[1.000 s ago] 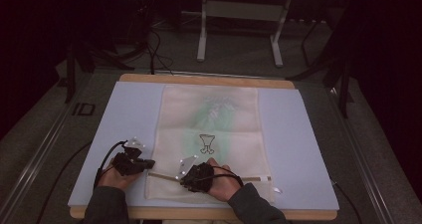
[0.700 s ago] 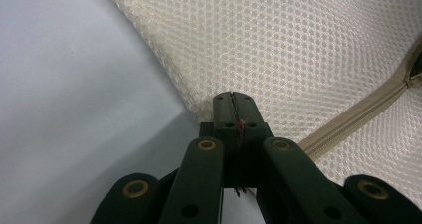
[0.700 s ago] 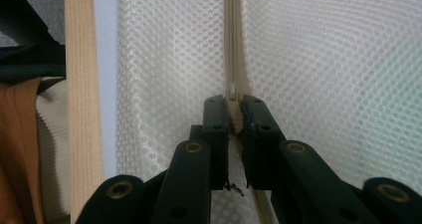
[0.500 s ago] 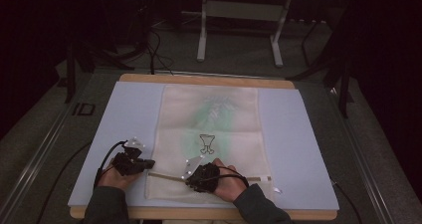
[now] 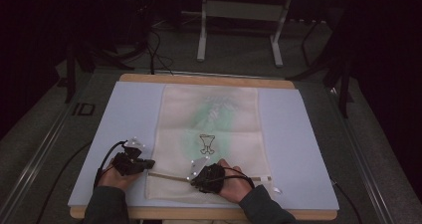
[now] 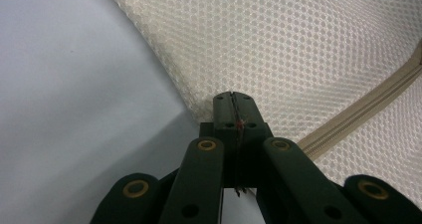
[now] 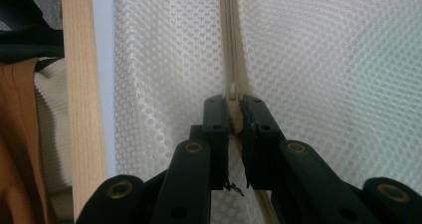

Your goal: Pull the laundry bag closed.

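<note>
Near the front edge of the table (image 5: 318, 149), a cream mesh bag (image 5: 214, 109) lies flat on the pale blue surface and reaches lengthwise toward the far edge. A zip (image 5: 169, 175) runs across the bag's near end, parallel to the front edge.

The left gripper (image 5: 147, 163) sits at the bag's near left corner, held in the person's left hand (image 5: 113, 176). In the left gripper view its jaws are pressed together on the edge of the mesh (image 6: 278, 45), right at the corner where the fabric meets the blue surface, with the zip (image 6: 358, 112) running off to one side of them.

The right gripper (image 5: 195, 180) rests on the zip line around the middle of the bag's near end, under the person's right hand (image 5: 234, 184). In the right gripper view its jaws are clenched on the zip tape (image 7: 229, 45), with a small pale piece that looks like the slider (image 7: 234, 97) caught between the tips. Beside the mesh (image 7: 318, 59) in that view runs the table's wooden front edge (image 7: 79, 84).

Farther along the bag, a small dark goblet-shaped print (image 5: 206, 143) sits near the middle, over a faint green patch (image 5: 211, 114) that shows through the mesh. Beyond the table's far edge stands a grey metal frame (image 5: 239, 15) on the floor, with dark cables (image 5: 154, 50) to its left.
</note>
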`<act>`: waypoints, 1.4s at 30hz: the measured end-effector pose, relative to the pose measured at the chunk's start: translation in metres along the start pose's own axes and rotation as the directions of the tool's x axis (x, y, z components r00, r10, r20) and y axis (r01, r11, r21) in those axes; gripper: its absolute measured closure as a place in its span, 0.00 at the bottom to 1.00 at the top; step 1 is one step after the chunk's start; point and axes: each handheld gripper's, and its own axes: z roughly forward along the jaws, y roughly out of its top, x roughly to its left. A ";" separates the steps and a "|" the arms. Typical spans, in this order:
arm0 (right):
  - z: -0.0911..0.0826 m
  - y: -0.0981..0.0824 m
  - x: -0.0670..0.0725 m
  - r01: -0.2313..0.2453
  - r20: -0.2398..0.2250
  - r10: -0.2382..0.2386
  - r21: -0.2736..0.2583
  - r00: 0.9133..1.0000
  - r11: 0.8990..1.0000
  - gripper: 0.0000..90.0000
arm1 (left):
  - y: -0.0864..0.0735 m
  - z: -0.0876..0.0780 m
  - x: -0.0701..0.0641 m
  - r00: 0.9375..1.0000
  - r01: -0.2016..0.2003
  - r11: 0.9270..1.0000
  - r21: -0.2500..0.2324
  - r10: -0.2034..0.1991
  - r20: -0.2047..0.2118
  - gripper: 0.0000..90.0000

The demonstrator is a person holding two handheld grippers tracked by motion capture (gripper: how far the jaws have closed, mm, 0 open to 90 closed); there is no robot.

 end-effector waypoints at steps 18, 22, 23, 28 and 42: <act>-0.009 -0.012 -0.001 -0.009 0.011 0.009 0.004 1.000 1.000 0.91 | 0.000 0.000 0.000 1.000 0.001 1.000 0.000 -0.001 0.001 1.00; -0.010 -0.015 -0.002 -0.010 0.014 0.010 0.000 1.000 1.000 0.91 | 0.000 0.000 0.000 1.000 0.003 1.000 0.000 -0.003 0.001 1.00; -0.010 -0.015 -0.002 -0.010 0.014 0.010 0.000 1.000 1.000 0.91 | 0.000 0.000 0.000 1.000 0.003 1.000 0.000 -0.003 0.001 1.00; -0.012 -0.018 -0.002 -0.022 0.013 0.022 0.005 1.000 1.000 0.91 | 0.000 0.000 0.000 1.000 -0.002 1.000 0.002 0.002 0.000 1.00; -0.019 -0.022 -0.007 -0.025 0.011 0.025 -0.001 1.000 1.000 0.91 | 0.000 0.000 0.000 1.000 -0.001 1.000 0.002 0.001 -0.003 1.00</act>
